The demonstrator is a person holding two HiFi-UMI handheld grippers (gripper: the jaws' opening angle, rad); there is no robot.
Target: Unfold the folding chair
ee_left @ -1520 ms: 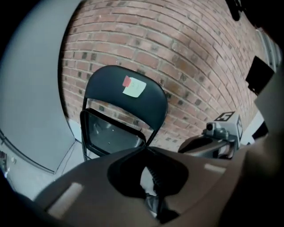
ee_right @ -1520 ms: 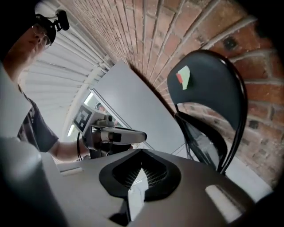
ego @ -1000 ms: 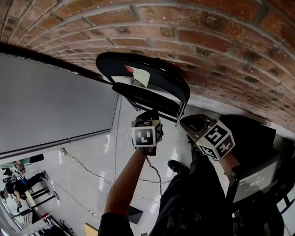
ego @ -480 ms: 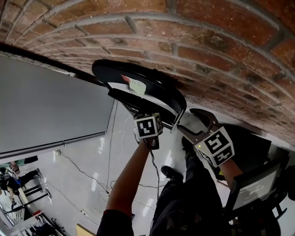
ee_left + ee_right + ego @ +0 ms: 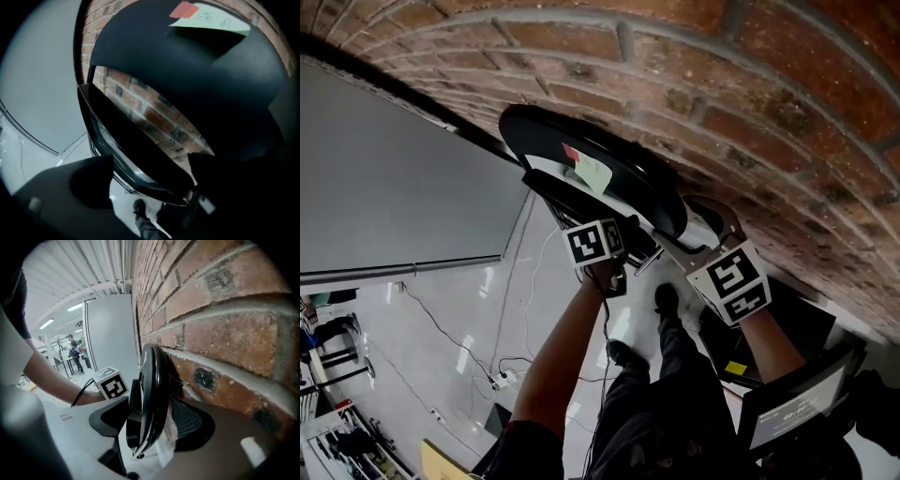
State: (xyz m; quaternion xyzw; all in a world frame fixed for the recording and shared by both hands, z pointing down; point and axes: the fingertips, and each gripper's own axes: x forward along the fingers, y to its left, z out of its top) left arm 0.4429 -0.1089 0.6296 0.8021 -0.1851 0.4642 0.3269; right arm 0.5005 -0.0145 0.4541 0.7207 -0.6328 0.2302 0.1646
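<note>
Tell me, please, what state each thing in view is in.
folding chair: folded flat, standing beside the brick wall.
left gripper: jaws have just been opening, chair edge between them, unclamped.
right gripper: jaws have just been opening, chair edge between them, unclamped.
screen: lit.

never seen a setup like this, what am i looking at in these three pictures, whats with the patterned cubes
A person holds a hand tool with two jaws in each hand; the patterned cubes are part of them. One picture comes from a head camera looking down; the others ride on the left tool and right tool. A folded black chair stands against a brick wall. Both tools' jaws have just been opening, with the chair between them; neither grips it.
</note>
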